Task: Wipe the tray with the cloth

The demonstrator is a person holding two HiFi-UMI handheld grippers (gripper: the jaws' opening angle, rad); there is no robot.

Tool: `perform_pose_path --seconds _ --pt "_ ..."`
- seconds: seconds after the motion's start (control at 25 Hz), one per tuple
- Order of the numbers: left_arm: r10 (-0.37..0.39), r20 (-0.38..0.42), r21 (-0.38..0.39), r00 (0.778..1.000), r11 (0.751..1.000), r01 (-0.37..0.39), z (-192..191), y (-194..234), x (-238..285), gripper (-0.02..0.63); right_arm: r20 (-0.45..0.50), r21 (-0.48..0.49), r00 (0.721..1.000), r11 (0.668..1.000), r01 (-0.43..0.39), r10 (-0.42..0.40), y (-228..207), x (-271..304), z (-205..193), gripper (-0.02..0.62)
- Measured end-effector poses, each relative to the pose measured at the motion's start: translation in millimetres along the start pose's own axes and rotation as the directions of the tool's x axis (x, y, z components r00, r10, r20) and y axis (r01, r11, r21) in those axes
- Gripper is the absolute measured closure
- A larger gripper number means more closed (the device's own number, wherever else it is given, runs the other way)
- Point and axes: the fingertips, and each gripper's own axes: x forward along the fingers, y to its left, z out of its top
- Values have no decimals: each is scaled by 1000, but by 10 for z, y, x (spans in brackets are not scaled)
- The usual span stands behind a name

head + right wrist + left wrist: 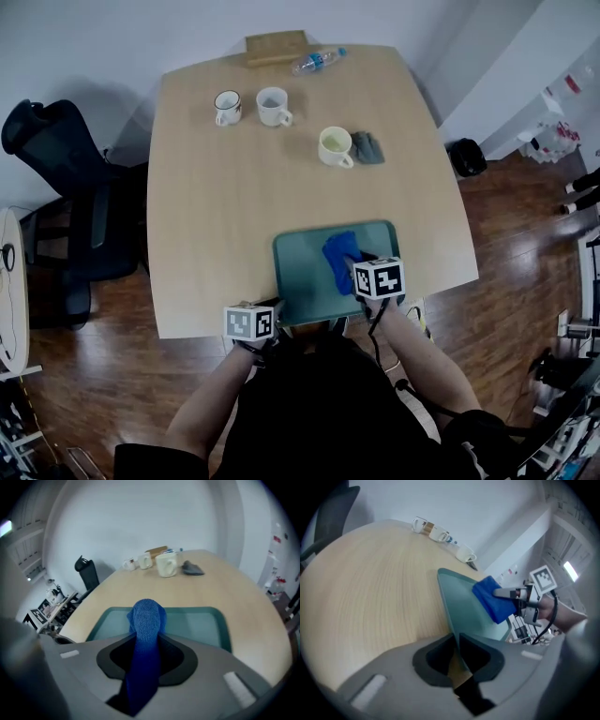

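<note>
At the near edge of the table (225, 206), my left gripper (456, 644) has its fingers clamped on the near-left rim of the green tray (300, 267). My right gripper (146, 639) has its fingers grasping the blue cloth (339, 253), bunched over the tray's right-centre.

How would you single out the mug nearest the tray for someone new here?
On the wooden table, look past the green tray. The cream mug stands beside a crumpled grey cloth; the other two mugs stand paired farther back, to the left.
</note>
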Motion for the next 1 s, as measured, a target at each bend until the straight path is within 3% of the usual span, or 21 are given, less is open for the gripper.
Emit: perform_pose_path --seconds 0.2,0.36,0.48,0.56,0.76,0.88,1.0 --pt "25 31 -1 999 1000 -25 28 -31 9 560 -1 112 978 971 209 -211 -1205 -429 -188 485" --pt "101 81 42 992 994 -104 73 -18 -47 558 20 77 968 965 250 -252 -1323 -562 -216 485" --pt "200 96 97 975 973 -209 100 -7 -143 555 17 24 964 964 265 -266 -1142 -487 -259 485" --pt "224 66 112 972 967 -230 34 -22 -147 548 18 29 967 967 252 -252 -947 -410 -279 485" --pt "204 11 66 979 977 -204 -84 -31 -94 567 13 46 993 993 113 -113 -182 -151 -305 483" --pt "155 23 17 988 988 -155 -75 -35 -86 574 -9 10 999 999 42 -42 384 37 -303 485" --pt "126 19 27 992 992 -127 -71 -48 -81 571 -38 -48 999 998 -40 38 953 235 -248 485"
